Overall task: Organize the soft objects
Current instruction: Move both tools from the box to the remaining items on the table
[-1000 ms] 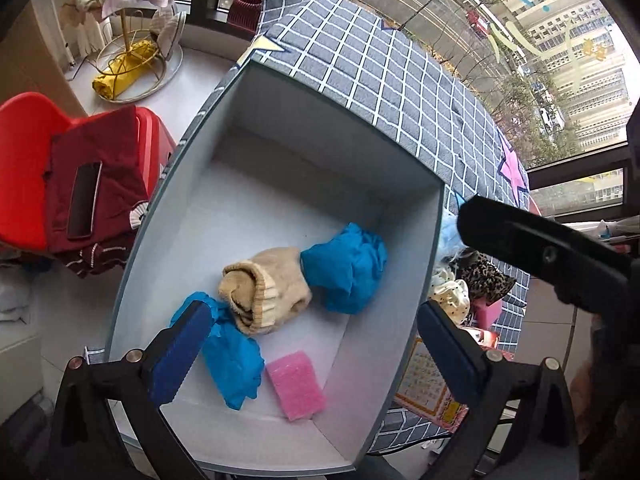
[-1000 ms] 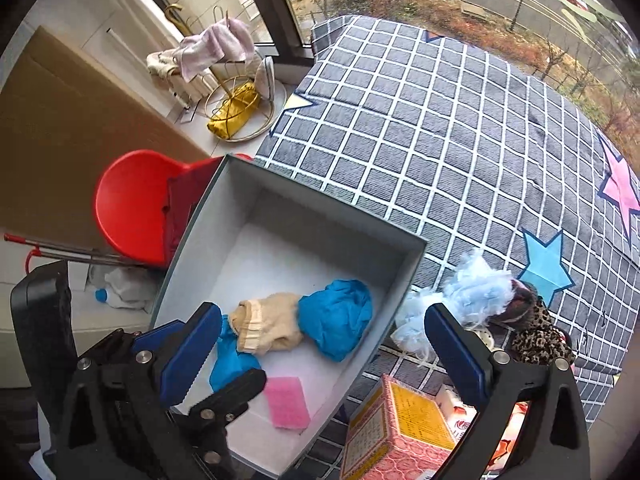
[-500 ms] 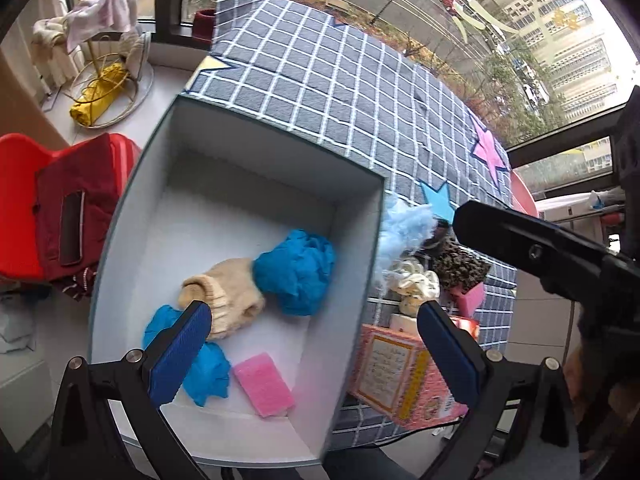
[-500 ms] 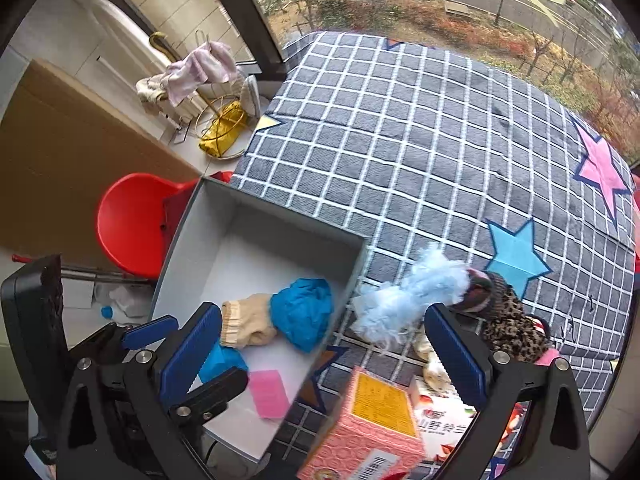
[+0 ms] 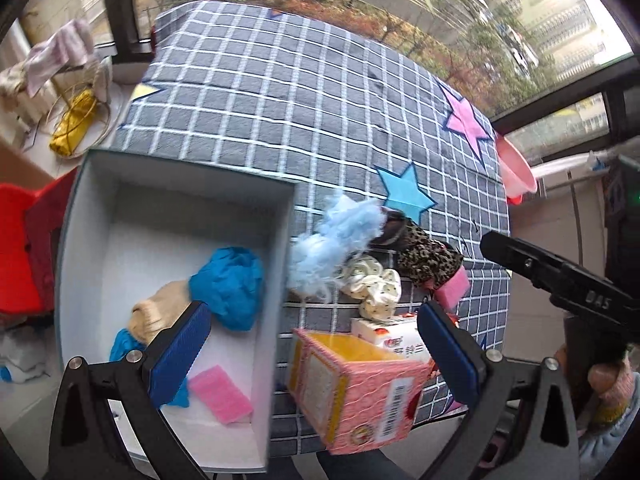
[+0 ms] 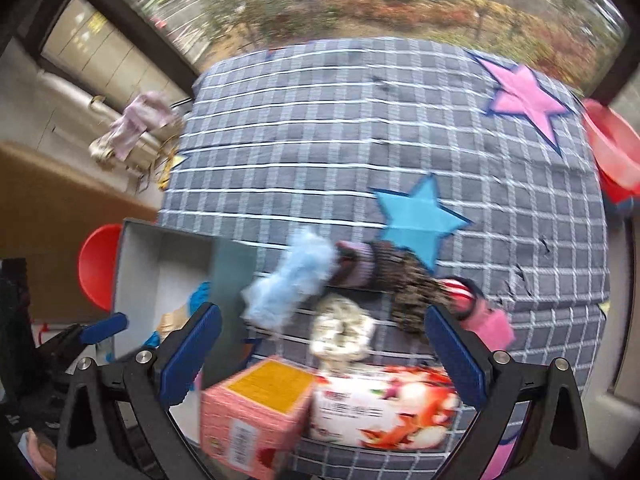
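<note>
Blue fluff [image 5: 332,240] lies beside the box [image 5: 280,264], both jaws spread empty.

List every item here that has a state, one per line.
left tongs: open, empty
right tongs: open, empty
grey box: lidless, holding soft items
pink carton: tilted, top open
blue cloth: crumpled, in box
beige sock: bunched, in box
cream scrunchie: outside box

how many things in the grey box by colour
blue cloth: 2 – one bundle, one piece
beige knit: 1
pink sponge: 1
total: 4 in the grey box
</note>
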### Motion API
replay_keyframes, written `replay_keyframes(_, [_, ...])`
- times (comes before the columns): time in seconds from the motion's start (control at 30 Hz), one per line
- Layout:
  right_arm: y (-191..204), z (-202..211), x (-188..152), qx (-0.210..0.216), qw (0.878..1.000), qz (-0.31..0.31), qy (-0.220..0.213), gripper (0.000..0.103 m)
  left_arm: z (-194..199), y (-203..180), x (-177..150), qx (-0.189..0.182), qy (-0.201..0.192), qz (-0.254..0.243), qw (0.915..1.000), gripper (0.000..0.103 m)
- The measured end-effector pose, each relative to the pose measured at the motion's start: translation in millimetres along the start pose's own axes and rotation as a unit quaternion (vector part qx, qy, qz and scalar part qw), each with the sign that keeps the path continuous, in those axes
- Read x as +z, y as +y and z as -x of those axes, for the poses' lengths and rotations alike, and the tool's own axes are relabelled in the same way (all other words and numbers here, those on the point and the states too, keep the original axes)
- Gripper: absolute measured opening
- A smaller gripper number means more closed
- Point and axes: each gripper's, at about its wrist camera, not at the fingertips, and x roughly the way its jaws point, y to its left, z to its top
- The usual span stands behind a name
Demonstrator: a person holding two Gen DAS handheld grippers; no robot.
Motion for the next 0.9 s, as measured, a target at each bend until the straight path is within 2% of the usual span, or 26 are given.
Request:
replay_keyframes(0.2, [-81, -9, -17, -0.016, 0.996, -0.081, 0.02, 0.102, -25, -43, 14, 0.016, 0.023, -0.032, 0.9991, 0.103])
replay_keyframes(0.33, [-116, -17, -29, -0.021, 0.993, -0.112, 0.034, 0.102, -52, -72, 23, 0.047, 0.047, -0.07, 0.9953, 0.103])
replay_keyframes(0.63, [-169, -42, -54, -0.029, 0.987, -0.142, 0.066, 0.102, -106, -126, 25, 0.087, 0.099, -0.145, 0.9806, 0.103])
replay_keyframes(0.9, [-196, -66, -74, -0.051, 0.986, -0.13, 0.089, 0.102, -147, -172, 21, 0.11, 0.128, -0.202, 0.9648, 0.103])
